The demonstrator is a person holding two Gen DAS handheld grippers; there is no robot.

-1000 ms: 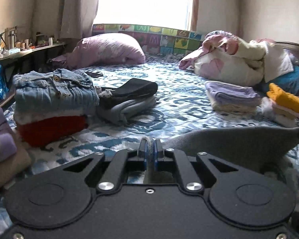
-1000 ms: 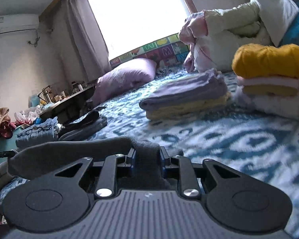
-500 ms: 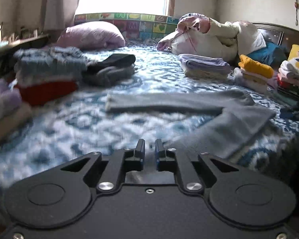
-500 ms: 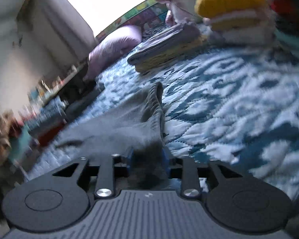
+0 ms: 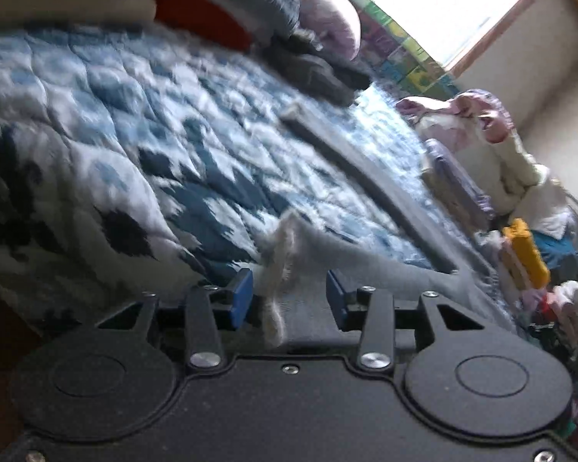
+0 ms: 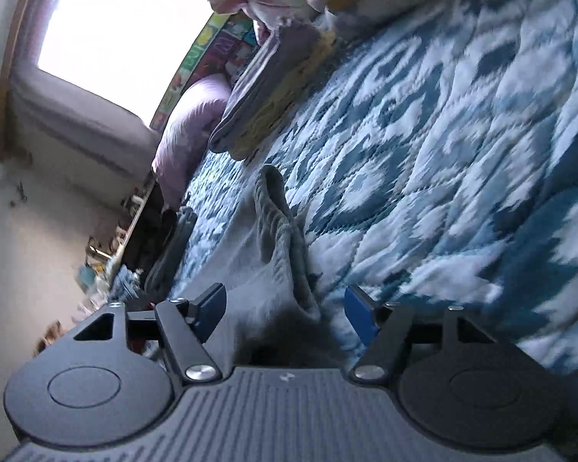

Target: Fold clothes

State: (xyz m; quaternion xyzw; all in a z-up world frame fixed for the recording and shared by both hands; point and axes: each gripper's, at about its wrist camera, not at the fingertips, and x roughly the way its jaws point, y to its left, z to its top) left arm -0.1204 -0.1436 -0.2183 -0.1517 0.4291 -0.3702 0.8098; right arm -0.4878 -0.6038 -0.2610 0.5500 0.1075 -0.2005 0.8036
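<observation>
Fingers spread on both grippers — left (image 5: 289, 294), right (image 6: 285, 308) — over one grey garment (image 5: 370, 269).

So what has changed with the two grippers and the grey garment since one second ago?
Both have let go: the left gripper and right gripper, earlier shut on the grey garment, now stand open, with the cloth lying loose between their fingers on the quilt. Both cameras have tilted. The folded stacks stayed in place.
</observation>
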